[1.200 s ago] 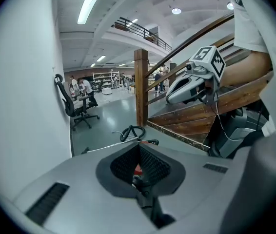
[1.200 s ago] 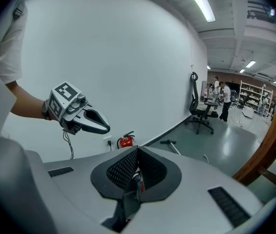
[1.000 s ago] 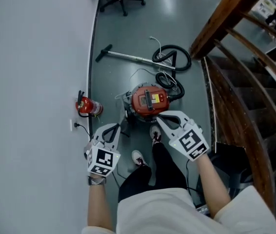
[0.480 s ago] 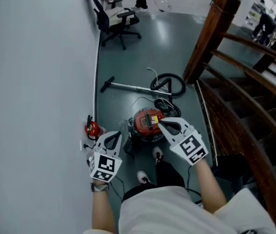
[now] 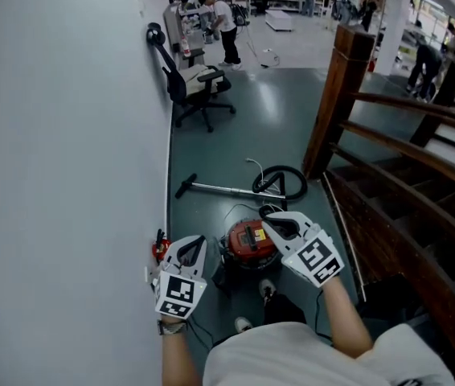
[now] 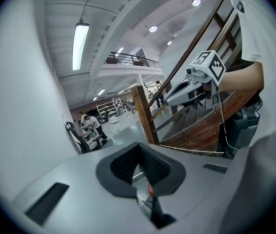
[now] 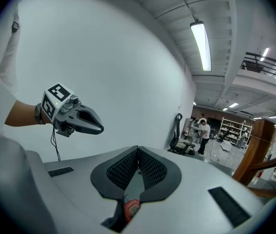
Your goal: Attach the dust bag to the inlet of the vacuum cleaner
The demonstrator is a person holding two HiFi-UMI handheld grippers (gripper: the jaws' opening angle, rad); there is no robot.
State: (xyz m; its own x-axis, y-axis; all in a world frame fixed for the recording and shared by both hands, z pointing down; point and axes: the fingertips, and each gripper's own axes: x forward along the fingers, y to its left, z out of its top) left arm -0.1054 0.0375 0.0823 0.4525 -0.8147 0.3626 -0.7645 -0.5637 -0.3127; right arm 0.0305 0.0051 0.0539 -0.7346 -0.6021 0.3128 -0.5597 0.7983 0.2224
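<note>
The red vacuum cleaner (image 5: 249, 244) sits on the dark floor far below both grippers, beside the person's shoes. Through the slot under each pair of jaws a sliver of it shows (image 6: 150, 189) (image 7: 131, 208). My left gripper (image 5: 194, 241) is held high at the left, shut, nothing in it; its ribbed pads meet at the tip (image 6: 139, 146). My right gripper (image 5: 270, 223) hangs over the cleaner's right side, also shut and empty (image 7: 138, 150). Each gripper view shows the other gripper in the air: the right (image 6: 173, 99) and the left (image 7: 98, 127). I cannot make out a dust bag.
A metal wand (image 5: 215, 189) and coiled black hose (image 5: 282, 181) lie beyond the cleaner. A small red fire extinguisher (image 5: 160, 248) stands by the grey wall (image 5: 59, 175). A wooden staircase and railing (image 5: 388, 183) fill the right. An office chair (image 5: 199, 87) and people stand farther back.
Both grippers have risen well above the floor, still shut. The cleaner now looks smaller and lower in the head view, and more of the room behind has come into sight.
</note>
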